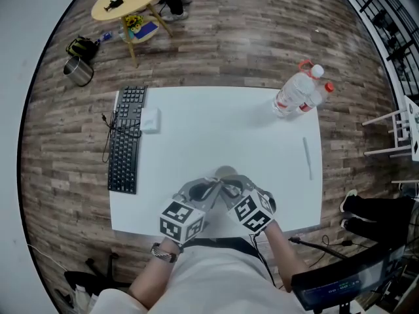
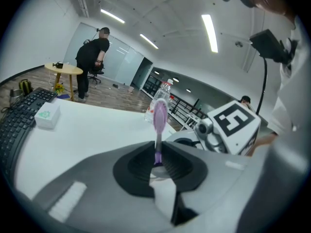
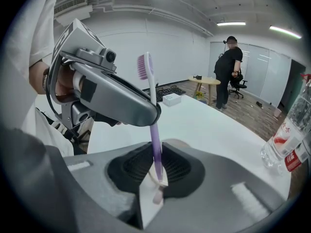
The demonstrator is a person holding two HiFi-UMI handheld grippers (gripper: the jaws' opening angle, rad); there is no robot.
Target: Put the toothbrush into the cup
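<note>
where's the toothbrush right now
The toothbrush stands upright, bristles up, clamped in both the left gripper and the right gripper, over the middle of the near edge of the table.

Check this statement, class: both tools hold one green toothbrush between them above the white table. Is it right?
Not quite. The toothbrush is purple, not green, as the right gripper view shows. The rest stands: the left tool and the right tool both hold it between them above the white table.
</note>
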